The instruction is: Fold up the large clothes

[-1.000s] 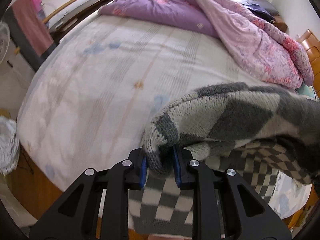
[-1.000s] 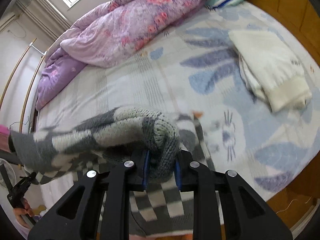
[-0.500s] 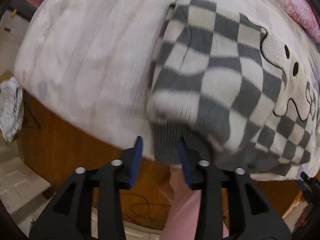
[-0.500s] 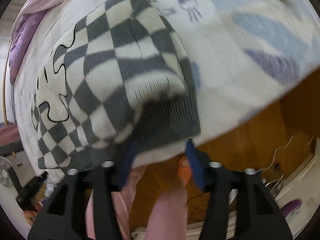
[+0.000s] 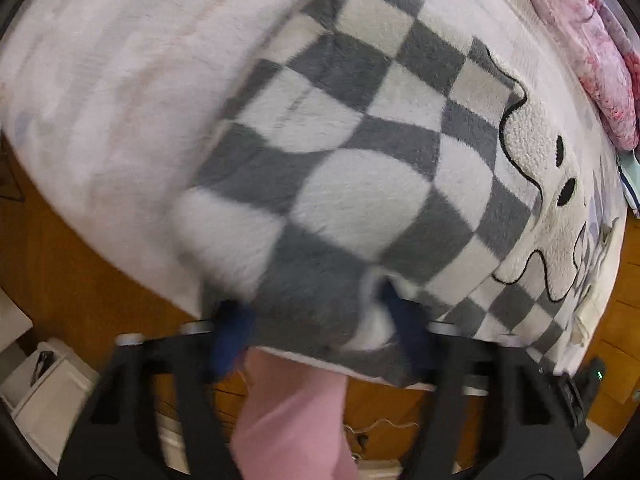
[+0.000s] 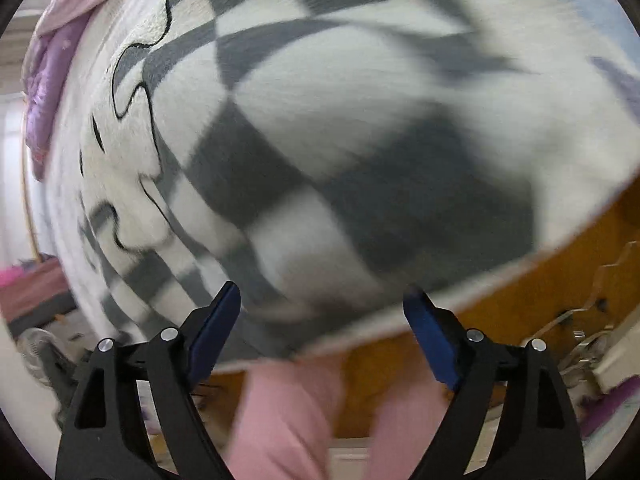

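grippers first: left gripper [image 5: 320, 320] straddles the sweater's [image 5: 360, 152] grey hem at the bed [image 5: 100, 80] edge, jaws closing, contact blurred; right gripper [image 6: 322, 312] gapes wide, opening, hem between the pads, untouched. sweater looks soft, thick, floppy; ribbed hem corners likely grip best. beyond, a pink quilt [image 5: 600, 60]

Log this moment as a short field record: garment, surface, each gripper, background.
garment: checkered sweater, grey and white, cream ghost patch, lying folded at the bed edge
surface: bed sheet, pale with faint print
left gripper: jaws closing, the sweater's hem between them, grip unclear through blur
right gripper: jaws opening, pads clear of the sweater
background: pink quilt at the far side; pink trouser legs below the grippers
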